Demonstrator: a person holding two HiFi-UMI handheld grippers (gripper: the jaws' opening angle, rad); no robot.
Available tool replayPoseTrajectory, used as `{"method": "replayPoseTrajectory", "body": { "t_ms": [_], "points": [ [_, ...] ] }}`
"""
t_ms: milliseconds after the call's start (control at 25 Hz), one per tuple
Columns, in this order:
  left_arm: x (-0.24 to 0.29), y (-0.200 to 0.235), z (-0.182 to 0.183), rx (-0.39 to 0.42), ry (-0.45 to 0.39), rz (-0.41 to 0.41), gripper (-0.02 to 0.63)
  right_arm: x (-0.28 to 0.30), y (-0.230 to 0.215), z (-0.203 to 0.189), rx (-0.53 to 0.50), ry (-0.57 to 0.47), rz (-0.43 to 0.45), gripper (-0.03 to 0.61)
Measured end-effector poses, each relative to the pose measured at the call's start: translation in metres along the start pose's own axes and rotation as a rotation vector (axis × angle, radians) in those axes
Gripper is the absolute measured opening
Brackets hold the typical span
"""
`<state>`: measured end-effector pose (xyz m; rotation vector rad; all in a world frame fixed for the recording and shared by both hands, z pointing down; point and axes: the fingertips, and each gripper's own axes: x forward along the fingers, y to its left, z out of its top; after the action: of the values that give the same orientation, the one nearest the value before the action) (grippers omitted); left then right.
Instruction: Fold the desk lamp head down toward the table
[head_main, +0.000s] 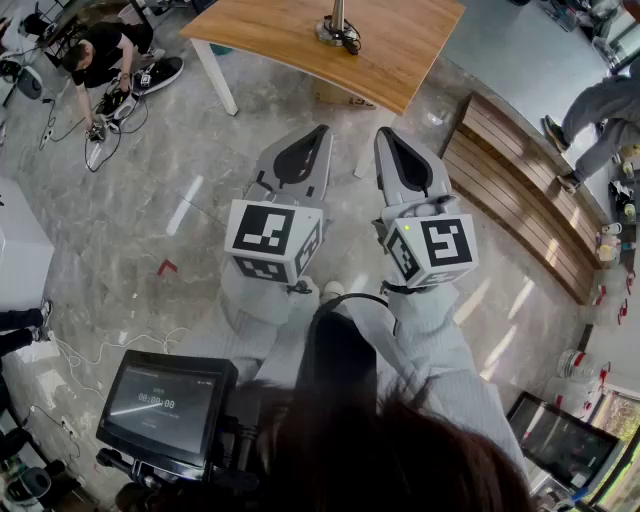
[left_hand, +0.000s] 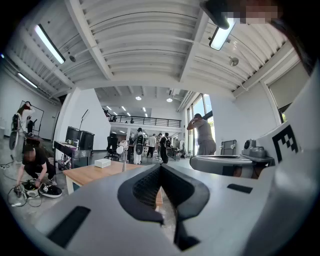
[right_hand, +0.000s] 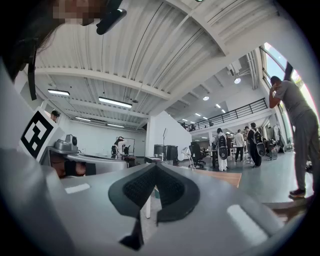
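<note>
The desk lamp (head_main: 337, 27) stands on the far side of a wooden table (head_main: 300, 40); in the head view only its round base, pole and cord show. Its white head is small and upright in the left gripper view, lamp (left_hand: 122, 152), and in the right gripper view, lamp (right_hand: 186, 151). My left gripper (head_main: 322, 131) and right gripper (head_main: 383, 134) are held side by side over the floor, short of the table's near edge, pointing level at it. Both are shut with nothing between the pads: left gripper (left_hand: 160, 166), right gripper (right_hand: 155, 165).
A small white box (left_hand: 102, 162) lies on the table. A slatted wooden bench (head_main: 520, 200) runs along the right. One person crouches over gear (head_main: 95, 60) at the far left, another stands at the right (head_main: 600, 110). A monitor (head_main: 165, 405) is near my left side; cables cross the floor.
</note>
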<state>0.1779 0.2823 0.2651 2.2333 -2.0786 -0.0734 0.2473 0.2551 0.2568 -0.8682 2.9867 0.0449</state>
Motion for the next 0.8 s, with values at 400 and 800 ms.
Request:
{"method": "replayPoseTrajectory", "body": {
  "t_ms": [400,800],
  "points": [
    [0.006,-0.006,0.002,0.006,0.009,0.006,-0.002,-0.003,-0.009,0.004,0.016,-0.013,-0.003,0.000],
    [0.001,0.007,-0.003,-0.017,0.005,0.052,-0.002,0.002,0.000,0.002,0.012,-0.006,0.040,0.000]
  ]
}}
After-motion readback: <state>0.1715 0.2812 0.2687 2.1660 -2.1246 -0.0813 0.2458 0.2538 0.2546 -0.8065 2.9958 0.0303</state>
